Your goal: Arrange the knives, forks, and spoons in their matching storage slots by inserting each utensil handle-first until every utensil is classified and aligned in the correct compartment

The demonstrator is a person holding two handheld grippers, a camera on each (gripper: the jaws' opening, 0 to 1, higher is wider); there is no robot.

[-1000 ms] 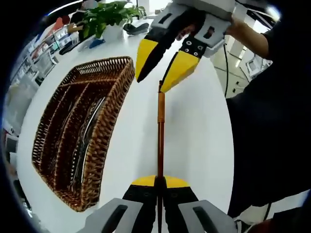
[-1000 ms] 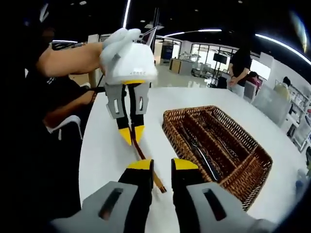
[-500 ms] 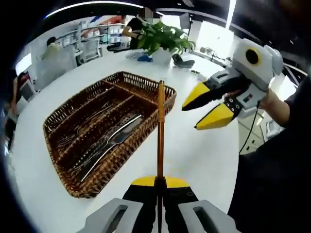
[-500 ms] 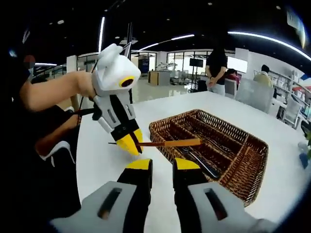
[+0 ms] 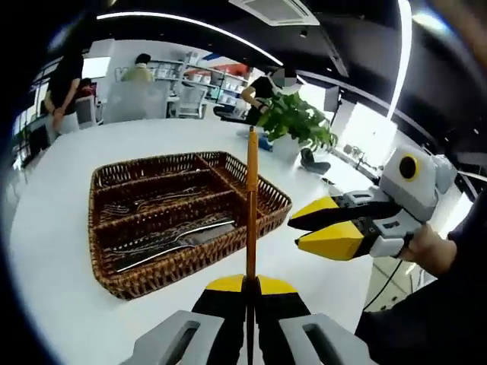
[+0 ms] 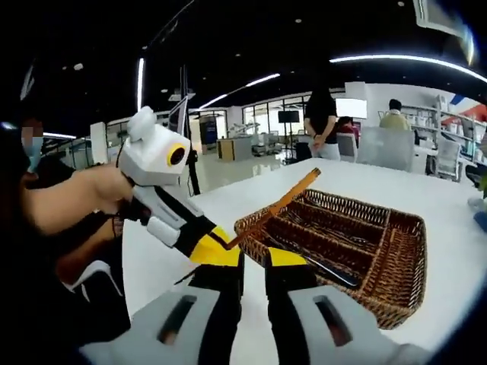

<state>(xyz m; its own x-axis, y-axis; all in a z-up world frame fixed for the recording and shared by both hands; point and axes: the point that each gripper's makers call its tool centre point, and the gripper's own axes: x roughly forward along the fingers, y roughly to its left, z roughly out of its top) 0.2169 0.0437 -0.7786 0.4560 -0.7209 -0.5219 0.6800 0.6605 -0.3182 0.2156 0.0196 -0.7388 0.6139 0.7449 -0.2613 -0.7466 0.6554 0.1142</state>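
My left gripper [image 5: 249, 283] is shut on a utensil with a long wooden handle [image 5: 251, 198], whose handle end points away from me above the wicker cutlery basket [image 5: 152, 277]. In the right gripper view the same handle [image 6: 281, 199] slants up from the left gripper [image 6: 214, 247] over the basket [image 6: 380, 296]. The right gripper [image 6: 254, 258] is open with nothing between its jaws. In the left gripper view the right gripper [image 5: 298, 233] hovers to the right of the handle, apart from it. Metal cutlery [image 5: 175, 239] lies in the basket's long compartments.
The basket rests on a large white table [image 5: 53, 228]. A potted plant [image 5: 293, 122] stands at the table's far side. People stand and sit by desks and shelves in the background. The person's hand [image 5: 426, 247] holds the right gripper.
The right gripper has drawn back from the handle's tip and now sits apart to the side. The left gripper has swung the utensil around and tilted it up over the basket.
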